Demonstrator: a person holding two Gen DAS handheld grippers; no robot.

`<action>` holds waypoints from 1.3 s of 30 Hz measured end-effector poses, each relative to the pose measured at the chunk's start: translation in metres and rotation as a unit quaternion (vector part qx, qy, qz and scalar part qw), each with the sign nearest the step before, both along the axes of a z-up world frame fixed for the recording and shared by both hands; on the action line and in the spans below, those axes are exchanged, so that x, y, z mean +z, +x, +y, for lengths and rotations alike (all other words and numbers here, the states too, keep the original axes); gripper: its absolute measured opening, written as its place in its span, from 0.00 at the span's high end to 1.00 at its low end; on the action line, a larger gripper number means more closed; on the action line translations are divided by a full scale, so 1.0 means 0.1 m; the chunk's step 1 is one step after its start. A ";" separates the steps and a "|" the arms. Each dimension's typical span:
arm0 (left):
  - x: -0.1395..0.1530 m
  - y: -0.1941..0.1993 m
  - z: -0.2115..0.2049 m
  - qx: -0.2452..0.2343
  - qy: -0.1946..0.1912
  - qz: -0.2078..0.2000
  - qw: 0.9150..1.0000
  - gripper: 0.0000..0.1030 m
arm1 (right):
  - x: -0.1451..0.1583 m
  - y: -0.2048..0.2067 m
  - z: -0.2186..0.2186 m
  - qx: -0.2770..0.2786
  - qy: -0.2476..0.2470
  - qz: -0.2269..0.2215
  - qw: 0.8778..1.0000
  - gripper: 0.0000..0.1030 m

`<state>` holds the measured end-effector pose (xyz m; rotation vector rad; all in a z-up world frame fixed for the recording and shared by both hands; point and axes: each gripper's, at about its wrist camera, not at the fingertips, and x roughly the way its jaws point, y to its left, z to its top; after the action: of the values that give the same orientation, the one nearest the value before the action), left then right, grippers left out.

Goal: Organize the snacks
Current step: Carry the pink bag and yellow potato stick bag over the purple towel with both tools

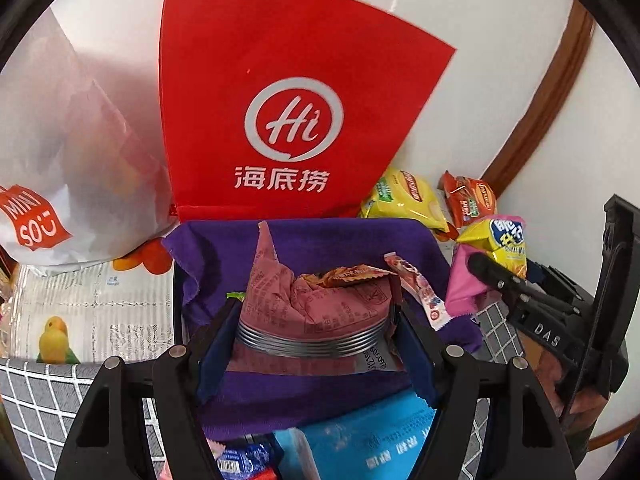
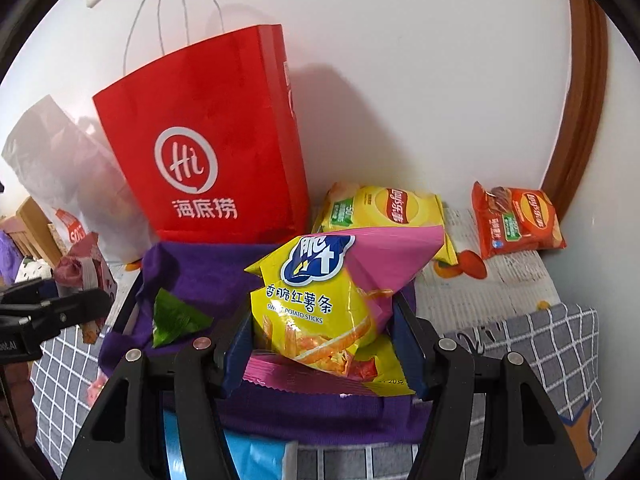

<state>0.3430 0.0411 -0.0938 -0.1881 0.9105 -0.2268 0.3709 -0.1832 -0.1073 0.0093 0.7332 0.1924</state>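
Note:
My left gripper (image 1: 312, 322) is shut on a crumpled dusty-red snack packet (image 1: 316, 300) with a ribbed metal band around its lower part, held above a purple-lined box (image 1: 320, 240). My right gripper (image 2: 320, 332) is shut on a yellow and pink bag of sweet potato sticks (image 2: 320, 300), also over the purple cloth (image 2: 208, 272). The bag and the right gripper's finger show at the right of the left wrist view as the yellow and pink bag (image 1: 502, 248). A green wrapper (image 2: 178, 318) lies on the purple cloth.
A red paper bag (image 1: 276, 120) and a white plastic bag (image 1: 60, 184) stand against the wall behind the box. A yellow chip bag (image 2: 394, 212) and an orange chip bag (image 2: 518, 222) lie at the back right. A blue packet (image 1: 368, 440) lies below the grippers on the grid-pattern cloth (image 2: 540, 344).

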 end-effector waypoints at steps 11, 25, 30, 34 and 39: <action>-0.27 0.18 0.09 0.006 0.000 0.020 1.000 0.30 | -0.34 0.35 0.08 0.009 -0.009 0.015 1.000 0.40; -0.37 0.23 0.06 -0.004 -0.005 0.033 0.999 0.30 | -0.54 0.52 0.03 0.019 -0.009 0.056 0.998 0.40; -0.41 0.25 0.05 -0.006 -0.006 0.038 0.999 0.30 | -0.55 0.54 0.04 0.022 -0.021 0.060 0.998 0.40; -0.45 0.27 0.04 -0.006 -0.007 0.041 0.999 0.30 | -0.58 0.56 0.01 0.020 -0.023 0.067 0.997 0.40; -0.47 0.29 0.00 -0.009 -0.007 0.044 0.999 0.30 | -0.62 0.57 0.03 0.021 -0.035 0.070 0.997 0.40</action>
<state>0.3717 0.0414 -0.1410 -0.2038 0.9993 -0.2427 0.4277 -0.1799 -0.1691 -0.0597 0.8798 0.2081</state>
